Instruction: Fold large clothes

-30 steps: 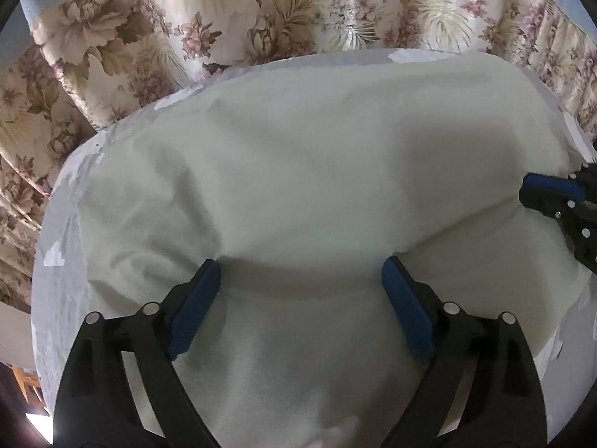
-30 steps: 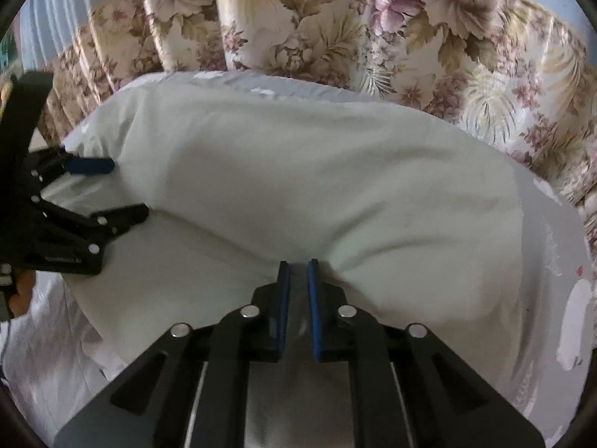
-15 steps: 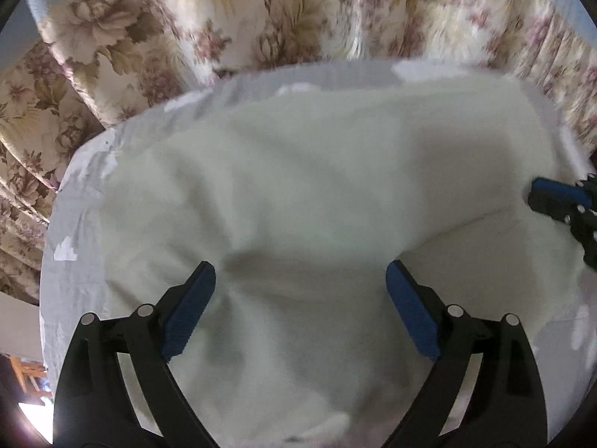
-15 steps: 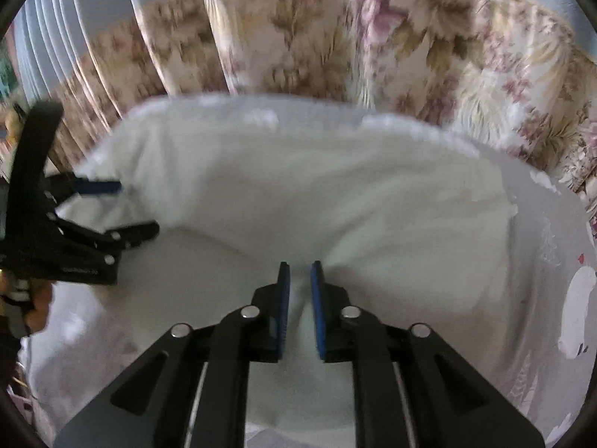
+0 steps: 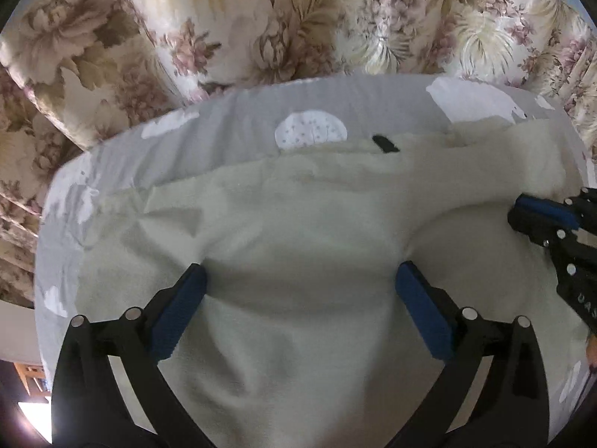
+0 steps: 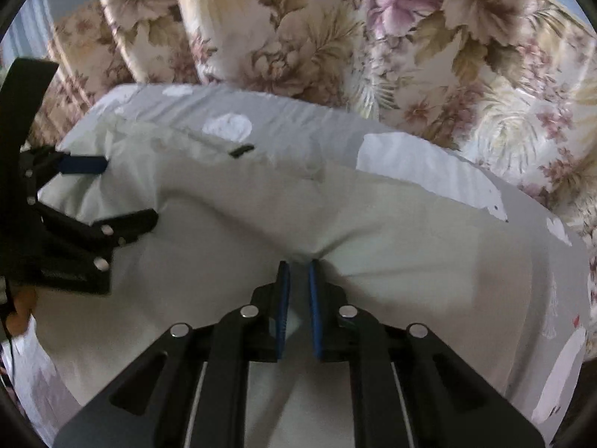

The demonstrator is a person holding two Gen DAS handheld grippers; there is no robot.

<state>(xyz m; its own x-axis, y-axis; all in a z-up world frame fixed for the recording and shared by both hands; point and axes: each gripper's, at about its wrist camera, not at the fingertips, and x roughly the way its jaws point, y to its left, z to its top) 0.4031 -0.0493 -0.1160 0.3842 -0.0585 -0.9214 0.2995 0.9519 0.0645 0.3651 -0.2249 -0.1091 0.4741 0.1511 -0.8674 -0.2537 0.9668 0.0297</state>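
Note:
A large cream-white fleece garment [image 5: 298, 216] lies spread on a grey bed sheet [image 5: 231, 127]; it also shows in the right wrist view [image 6: 373, 216]. A small black tag [image 5: 384, 143] sits at its far edge. My left gripper [image 5: 298, 280] is open, its blue pads wide apart with raised cloth draped between them. My right gripper [image 6: 297, 265] is shut on a pinched fold of the garment, and it shows at the right edge of the left wrist view [image 5: 541, 216]. The left gripper shows at the left of the right wrist view [image 6: 123, 194].
The grey sheet [image 6: 410, 164] has white printed patches. Floral curtains [image 5: 298, 18] hang close behind the bed's far edge, also in the right wrist view [image 6: 335, 37]. A dim room shows past the sheet's left edge.
The garment's far edge has been drawn back toward me, uncovering the grey sheet and its white patches at the far side. The black tag has come into view. Both grippers keep their jaw states.

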